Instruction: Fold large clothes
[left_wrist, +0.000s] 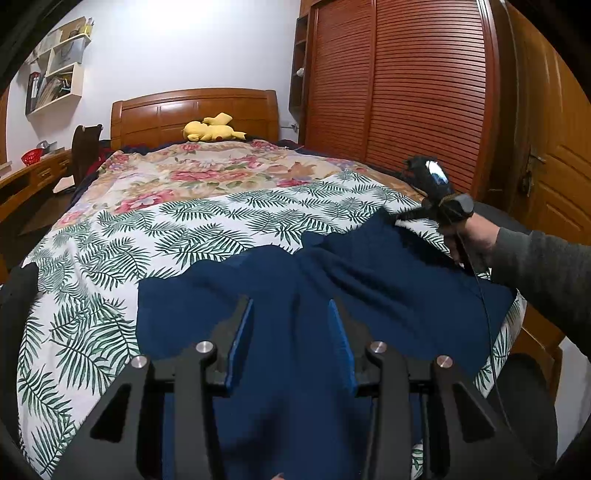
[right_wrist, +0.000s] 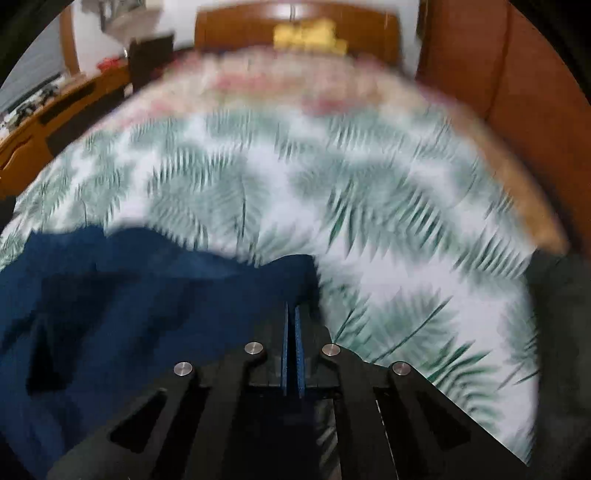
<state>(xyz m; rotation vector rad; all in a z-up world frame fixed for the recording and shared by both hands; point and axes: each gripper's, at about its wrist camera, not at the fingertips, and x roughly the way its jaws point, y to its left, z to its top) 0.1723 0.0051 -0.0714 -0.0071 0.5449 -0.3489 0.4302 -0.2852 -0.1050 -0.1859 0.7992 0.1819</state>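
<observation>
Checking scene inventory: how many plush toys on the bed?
1. A yellow plush toy lies at the head of the bed, against the wooden headboard. More could be hidden beyond the blankets; the right wrist view is blurred.

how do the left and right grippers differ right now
The left gripper has its blue pads spread wide apart above the navy garment, gripping nothing. The right gripper has its pads pressed together, pinching the garment's far edge. The right wrist view is motion-blurred; the left is sharp. Both are over the same garment on the leaf-print sheet.

Yellow plush toy (left_wrist: 212, 129) by wooden headboard (left_wrist: 195, 112) (louvred wardrobe (left_wrist: 399, 85) right)
</observation>
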